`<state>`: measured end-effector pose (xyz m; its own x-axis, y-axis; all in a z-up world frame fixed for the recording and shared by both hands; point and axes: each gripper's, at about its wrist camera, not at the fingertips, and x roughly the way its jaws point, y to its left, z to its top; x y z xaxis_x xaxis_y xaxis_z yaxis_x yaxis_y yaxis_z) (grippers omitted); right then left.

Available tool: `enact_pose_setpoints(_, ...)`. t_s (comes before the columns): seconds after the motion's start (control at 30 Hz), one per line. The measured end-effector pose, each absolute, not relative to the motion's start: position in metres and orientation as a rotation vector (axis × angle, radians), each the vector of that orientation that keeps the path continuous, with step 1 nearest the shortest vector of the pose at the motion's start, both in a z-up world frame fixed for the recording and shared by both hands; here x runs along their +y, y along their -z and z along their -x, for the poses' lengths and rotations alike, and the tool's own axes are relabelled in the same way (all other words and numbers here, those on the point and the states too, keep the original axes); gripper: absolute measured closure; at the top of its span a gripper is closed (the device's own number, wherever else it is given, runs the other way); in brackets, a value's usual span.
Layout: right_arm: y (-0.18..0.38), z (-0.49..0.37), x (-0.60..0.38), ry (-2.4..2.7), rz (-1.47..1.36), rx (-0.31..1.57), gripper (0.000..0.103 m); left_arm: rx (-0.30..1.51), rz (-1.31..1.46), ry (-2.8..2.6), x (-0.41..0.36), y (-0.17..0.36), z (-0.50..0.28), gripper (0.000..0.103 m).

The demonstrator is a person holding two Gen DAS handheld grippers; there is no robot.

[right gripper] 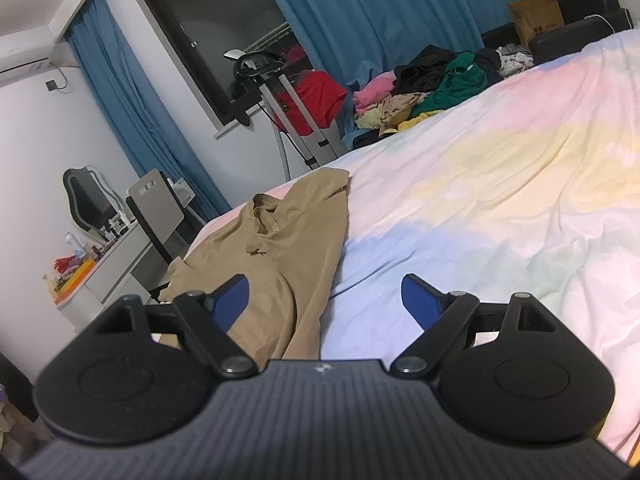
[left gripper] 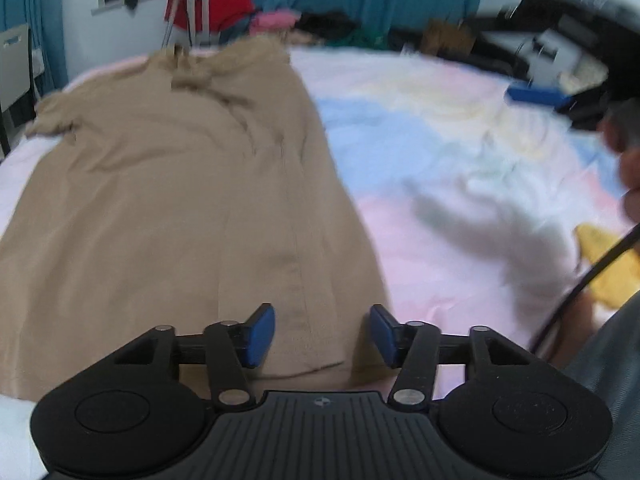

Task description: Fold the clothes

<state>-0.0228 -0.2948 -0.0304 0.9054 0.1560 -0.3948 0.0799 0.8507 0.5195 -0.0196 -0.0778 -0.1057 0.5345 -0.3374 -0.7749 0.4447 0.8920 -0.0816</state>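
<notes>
In your left wrist view, your left gripper [left gripper: 322,334] hovers with its blue pads apart over the near hem of the tan shirt [left gripper: 176,200], nothing pinched between them. The shirt lies flat on the pastel bedsheet [left gripper: 440,152].

In your right wrist view, your right gripper [right gripper: 325,302] stands wide apart and empty, the shirt [right gripper: 280,240] beyond its left pad.

No text, number or brand can be read in either view; the brown cardboard box [right gripper: 535,15] beside the blue curtain carries dark printed marks too small to make out; the small round emblem [left gripper: 320,401] on the ribbed black gripper body shows no letters.
</notes>
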Motion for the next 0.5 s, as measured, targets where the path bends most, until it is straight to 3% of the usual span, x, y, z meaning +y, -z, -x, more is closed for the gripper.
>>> enact_pose_setpoints(0.07, 0.032, 0.021, -0.295, -0.045, -0.564, 0.451, 0.018, 0.923, -0.086, 0.451, -0.069, 0.11, 0.017, 0.074)
enact_pose_setpoints(0.13, 0.033, 0.019, -0.294, -0.05, -0.567, 0.461, 0.018, 0.922, 0.006, 0.442, -0.053, 0.105, 0.017, 0.095)
enact_pose_setpoints(0.33, 0.035, 0.018, -0.294, -0.071, -0.58, 0.468, 0.018, 0.91, 0.435, 0.425, 0.018, 0.092, 0.021, 0.097)
enact_pose_setpoints(0.5, 0.037, 0.014, -0.294, -0.083, -0.606, 0.481, 0.018, 0.993, 0.567, 0.297, 0.06, 0.086, 0.02, 0.098)
